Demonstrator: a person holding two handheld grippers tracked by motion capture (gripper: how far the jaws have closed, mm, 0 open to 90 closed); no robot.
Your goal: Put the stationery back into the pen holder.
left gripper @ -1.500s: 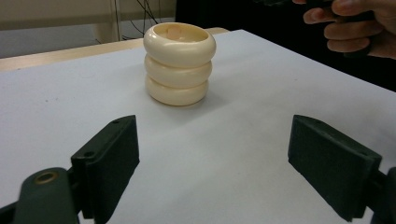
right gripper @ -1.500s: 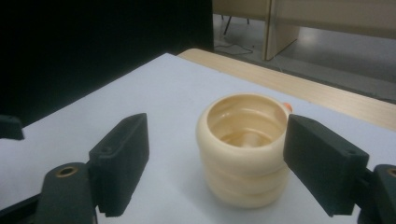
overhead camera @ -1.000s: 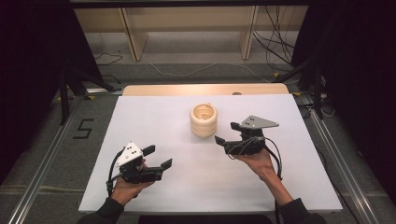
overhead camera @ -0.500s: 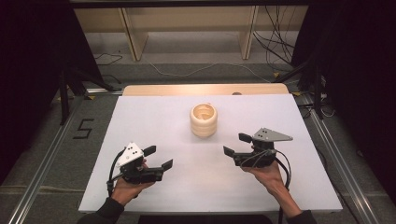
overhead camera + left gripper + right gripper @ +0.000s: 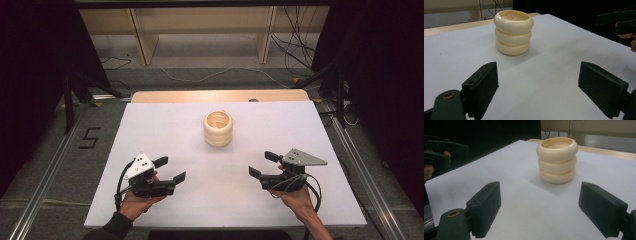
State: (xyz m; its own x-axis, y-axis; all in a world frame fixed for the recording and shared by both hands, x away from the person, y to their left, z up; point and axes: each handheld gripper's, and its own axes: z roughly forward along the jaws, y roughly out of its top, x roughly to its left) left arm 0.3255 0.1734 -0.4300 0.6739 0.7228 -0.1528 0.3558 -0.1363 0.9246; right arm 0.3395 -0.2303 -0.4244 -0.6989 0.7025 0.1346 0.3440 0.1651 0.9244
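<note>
Right gripper (image 5: 264,164) has drawn back toward the table's (image 5: 150,125) near edge; left gripper (image 5: 170,169) unchanged.
Both jaws gape empty; the cream ring stack (image 5: 218,128) stands untouched mid-table toward the far edge, so handling seems unstarted.

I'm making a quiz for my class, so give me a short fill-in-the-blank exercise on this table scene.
1. The cream stack is made of ____ rings.
2. Both tongs, left and right, have their jaws ____.
3. The stack stands on a ____ table.

Missing words: three; open; white
</note>
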